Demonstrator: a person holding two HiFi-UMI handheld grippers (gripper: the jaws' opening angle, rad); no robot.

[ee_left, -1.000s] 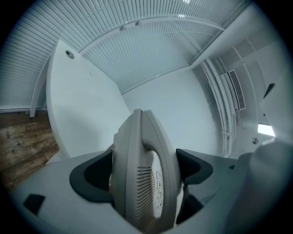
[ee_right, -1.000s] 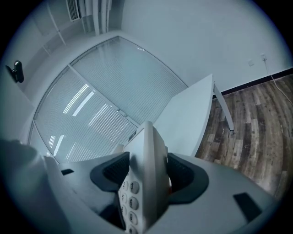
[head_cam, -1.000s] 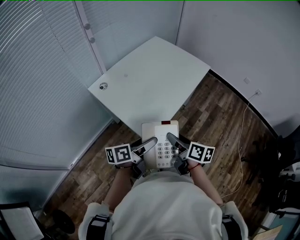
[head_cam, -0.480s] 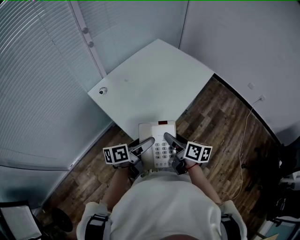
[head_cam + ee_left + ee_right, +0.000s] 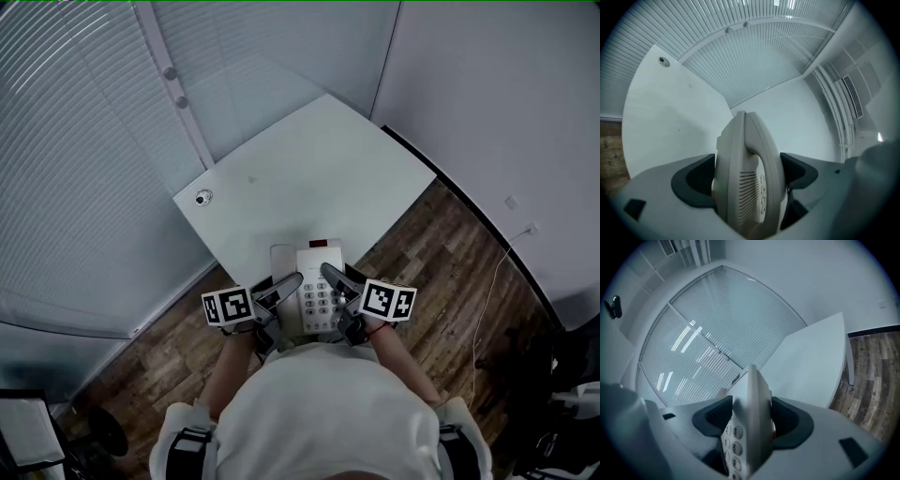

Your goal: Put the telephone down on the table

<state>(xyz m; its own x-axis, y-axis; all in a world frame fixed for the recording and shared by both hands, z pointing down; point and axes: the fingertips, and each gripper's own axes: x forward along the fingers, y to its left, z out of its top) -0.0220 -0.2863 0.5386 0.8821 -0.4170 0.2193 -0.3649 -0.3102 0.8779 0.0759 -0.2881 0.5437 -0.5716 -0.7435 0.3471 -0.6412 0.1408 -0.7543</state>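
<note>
A white desk telephone [image 5: 314, 286] with a keypad and handset is held in the air close to the person's body, its far end over the near corner of the white table [image 5: 300, 187]. My left gripper [image 5: 281, 289] is shut on the handset side of the telephone [image 5: 747, 178]. My right gripper [image 5: 336, 279] is shut on the keypad side of the telephone [image 5: 747, 423]. The jaws of each clamp the phone's edge from both faces.
A small round fitting [image 5: 203, 198] sits at the table's left corner. Window blinds [image 5: 84, 141] stand to the left and a plain wall [image 5: 506, 103] to the right. Wooden floor [image 5: 441, 272] and a thin cable [image 5: 492, 291] lie to the right of the table.
The person has stepped toward the table with the telephone in both grippers; the phone's far end now overlaps the table's near corner. Both grips are unchanged.
</note>
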